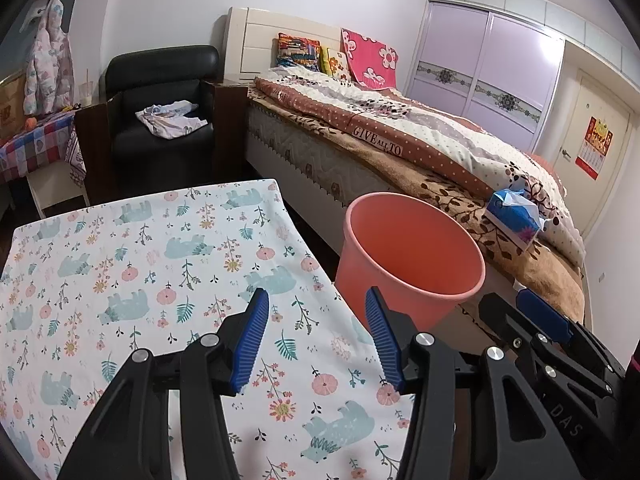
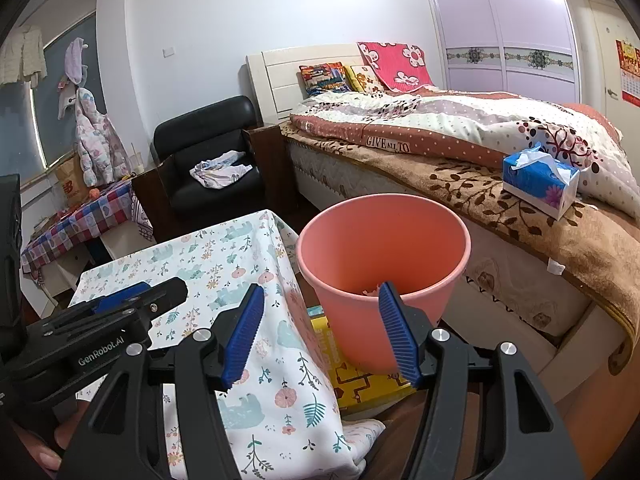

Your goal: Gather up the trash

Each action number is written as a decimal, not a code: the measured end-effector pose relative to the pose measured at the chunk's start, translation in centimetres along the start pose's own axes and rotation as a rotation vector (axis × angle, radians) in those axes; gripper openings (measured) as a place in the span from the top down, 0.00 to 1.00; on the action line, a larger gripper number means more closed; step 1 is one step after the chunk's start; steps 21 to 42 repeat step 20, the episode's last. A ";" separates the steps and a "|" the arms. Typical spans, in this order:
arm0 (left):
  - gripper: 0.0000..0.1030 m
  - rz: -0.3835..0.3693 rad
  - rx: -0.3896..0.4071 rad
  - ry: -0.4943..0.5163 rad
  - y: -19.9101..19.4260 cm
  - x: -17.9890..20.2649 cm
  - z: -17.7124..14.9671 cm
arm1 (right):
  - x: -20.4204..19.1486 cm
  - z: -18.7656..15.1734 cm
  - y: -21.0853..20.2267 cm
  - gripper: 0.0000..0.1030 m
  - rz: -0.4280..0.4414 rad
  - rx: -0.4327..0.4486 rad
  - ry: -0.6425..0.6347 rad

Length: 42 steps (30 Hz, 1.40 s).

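Left hand-held gripper (image 1: 316,336) hovers over the cloth-covered tabletop (image 1: 120,280), jaws parted wide and empty; no trash shows on the cloth ahead of it. Right hand-held gripper (image 2: 320,332), likewise parted and empty, points at the orange bin (image 2: 384,248) just beyond its fingertips, where a small scrap (image 2: 370,291) lies inside near the rim. Likely risks: a fingertip catching the loose cloth and dragging it, or the right jaws knocking the light bin over and spilling it.
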State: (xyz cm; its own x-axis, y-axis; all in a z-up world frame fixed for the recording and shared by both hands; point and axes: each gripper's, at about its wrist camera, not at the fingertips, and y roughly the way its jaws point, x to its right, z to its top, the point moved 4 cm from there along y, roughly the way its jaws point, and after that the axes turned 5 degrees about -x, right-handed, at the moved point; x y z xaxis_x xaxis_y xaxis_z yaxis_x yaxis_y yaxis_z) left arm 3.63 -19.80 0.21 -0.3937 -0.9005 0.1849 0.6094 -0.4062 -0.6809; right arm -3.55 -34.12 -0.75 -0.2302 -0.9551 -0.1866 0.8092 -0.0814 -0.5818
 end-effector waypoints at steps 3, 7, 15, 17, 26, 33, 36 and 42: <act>0.51 0.001 -0.003 0.001 0.1 0.0 0.0 | 0.0 0.0 0.0 0.42 0.000 0.000 -0.001; 0.51 0.004 -0.002 -0.001 0.2 0.0 -0.1 | 0.0 0.1 0.0 0.42 -0.001 -0.001 0.000; 0.51 0.020 -0.011 -0.006 0.4 -0.4 -0.2 | 0.0 -0.1 0.3 0.42 -0.002 -0.006 0.000; 0.51 0.024 -0.015 -0.010 0.5 -0.6 -0.2 | 0.0 -0.1 0.3 0.42 -0.002 -0.007 0.000; 0.51 0.028 -0.025 -0.014 0.6 -0.8 -0.3 | -0.1 -0.4 0.4 0.42 -0.001 -0.011 -0.005; 0.51 0.028 -0.025 -0.014 0.6 -0.8 -0.3 | -0.1 -0.4 0.4 0.42 -0.001 -0.011 -0.005; 0.51 0.028 -0.025 -0.014 0.6 -0.8 -0.3 | -0.1 -0.4 0.4 0.42 -0.001 -0.011 -0.005; 0.51 0.028 -0.025 -0.014 0.6 -0.8 -0.3 | -0.1 -0.4 0.4 0.42 -0.001 -0.011 -0.005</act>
